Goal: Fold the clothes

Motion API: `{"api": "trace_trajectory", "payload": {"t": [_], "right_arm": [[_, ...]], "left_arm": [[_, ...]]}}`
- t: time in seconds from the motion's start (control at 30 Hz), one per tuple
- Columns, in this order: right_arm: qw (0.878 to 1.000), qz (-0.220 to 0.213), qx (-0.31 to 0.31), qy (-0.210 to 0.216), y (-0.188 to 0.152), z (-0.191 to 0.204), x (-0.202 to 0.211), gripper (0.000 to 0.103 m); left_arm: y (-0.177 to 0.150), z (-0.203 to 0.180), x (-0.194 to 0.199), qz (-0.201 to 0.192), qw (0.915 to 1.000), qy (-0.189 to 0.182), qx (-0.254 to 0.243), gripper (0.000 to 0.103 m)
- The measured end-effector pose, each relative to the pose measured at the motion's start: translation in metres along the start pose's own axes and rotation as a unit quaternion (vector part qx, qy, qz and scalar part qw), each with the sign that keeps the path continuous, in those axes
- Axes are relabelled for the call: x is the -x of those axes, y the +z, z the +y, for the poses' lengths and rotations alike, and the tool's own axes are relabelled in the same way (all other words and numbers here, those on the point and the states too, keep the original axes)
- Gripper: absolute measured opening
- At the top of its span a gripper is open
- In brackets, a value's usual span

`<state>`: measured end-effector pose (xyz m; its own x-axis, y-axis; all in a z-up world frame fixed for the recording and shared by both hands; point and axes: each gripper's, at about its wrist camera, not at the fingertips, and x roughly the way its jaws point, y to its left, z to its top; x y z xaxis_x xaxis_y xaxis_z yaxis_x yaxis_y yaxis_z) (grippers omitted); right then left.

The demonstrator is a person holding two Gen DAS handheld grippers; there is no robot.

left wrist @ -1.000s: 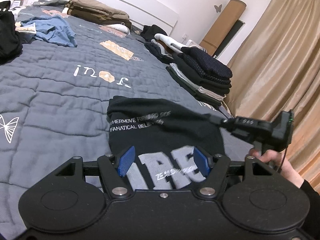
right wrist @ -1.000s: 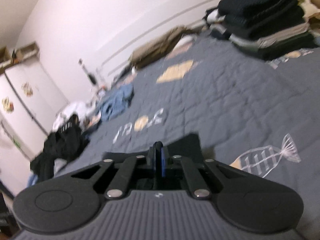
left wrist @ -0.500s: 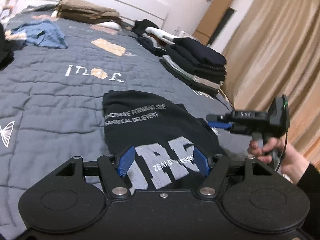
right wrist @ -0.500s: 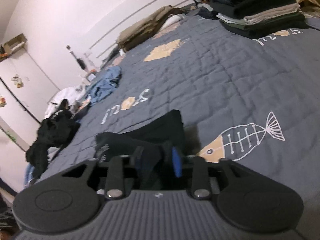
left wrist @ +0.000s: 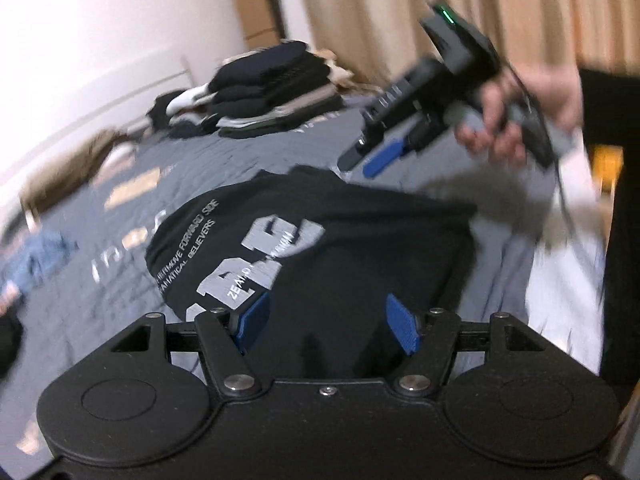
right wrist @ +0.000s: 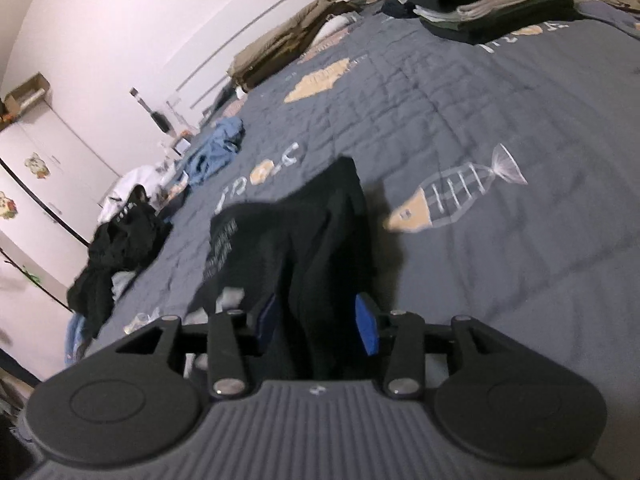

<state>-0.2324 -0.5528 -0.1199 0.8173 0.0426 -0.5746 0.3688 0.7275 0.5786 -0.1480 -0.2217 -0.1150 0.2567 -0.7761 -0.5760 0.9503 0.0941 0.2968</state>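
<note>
A black T-shirt (left wrist: pixel 320 240) with grey lettering lies folded on the grey quilt (left wrist: pixel 248 152). My left gripper (left wrist: pixel 328 320) hovers open over its near edge, blue pads (left wrist: pixel 252 320) wide apart with nothing gripped. At the shirt's far right corner my right gripper (left wrist: pixel 360 160) hangs just above the cloth, held by a hand (left wrist: pixel 516 120). In the right wrist view the right gripper (right wrist: pixel 316 326) is open, and a raised fold of the black T-shirt (right wrist: pixel 320 220) runs loosely between its pads (right wrist: pixel 366 328).
A tall stack of folded dark clothes (right wrist: pixel 492 4) stands at the quilt's far corner, brown folded clothes (right wrist: pixel 288 48) by the headboard. A blue garment (right wrist: pixel 216 152) and a black heap (right wrist: pixel 116 248) lie at the left. Beige curtains (left wrist: pixel 380 8) hang beyond the bed.
My right gripper went from shut on the shirt's edge to open, letting the fold drop. The left gripper stayed open while its view swung and tilted toward the curtain side.
</note>
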Motion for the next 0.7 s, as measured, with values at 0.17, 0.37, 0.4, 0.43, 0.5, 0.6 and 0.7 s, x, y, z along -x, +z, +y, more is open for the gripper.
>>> {"api": "trace_trajectory", "payload": {"t": [0.17, 0.37, 0.4, 0.43, 0.5, 0.6, 0.7], "right_arm": [[1.000, -0.002, -0.008, -0.012, -0.027, 0.002, 0.020, 0.043], [0.999, -0.004, -0.012, -0.043, -0.057, 0.005, 0.035, 0.044], [0.999, -0.005, -0.016, -0.045, -0.060, 0.005, 0.036, 0.044], [0.999, -0.006, -0.019, -0.046, -0.063, 0.004, 0.038, 0.044], [0.998, -0.008, -0.025, -0.049, -0.068, 0.004, 0.041, 0.044], [0.997, -0.022, -0.029, -0.069, -0.076, 0.006, 0.045, 0.044], [0.996, -0.024, -0.040, -0.074, -0.083, 0.006, 0.044, 0.044]], "left_arm": [[-0.011, -0.021, -0.006, 0.022, 0.9967, 0.022, -0.075, 0.056], [-0.021, -0.036, -0.011, 0.043, 0.9896, 0.039, -0.132, 0.049], [-0.023, -0.037, -0.013, 0.047, 0.9885, 0.040, -0.138, 0.049], [-0.024, -0.038, -0.014, 0.051, 0.9875, 0.041, -0.144, 0.050], [-0.028, -0.042, -0.015, 0.056, 0.9849, 0.045, -0.158, 0.050], [-0.032, -0.046, -0.015, 0.055, 0.9820, 0.047, -0.174, 0.049], [-0.032, -0.048, -0.016, 0.054, 0.9807, 0.052, -0.181, 0.043]]}}
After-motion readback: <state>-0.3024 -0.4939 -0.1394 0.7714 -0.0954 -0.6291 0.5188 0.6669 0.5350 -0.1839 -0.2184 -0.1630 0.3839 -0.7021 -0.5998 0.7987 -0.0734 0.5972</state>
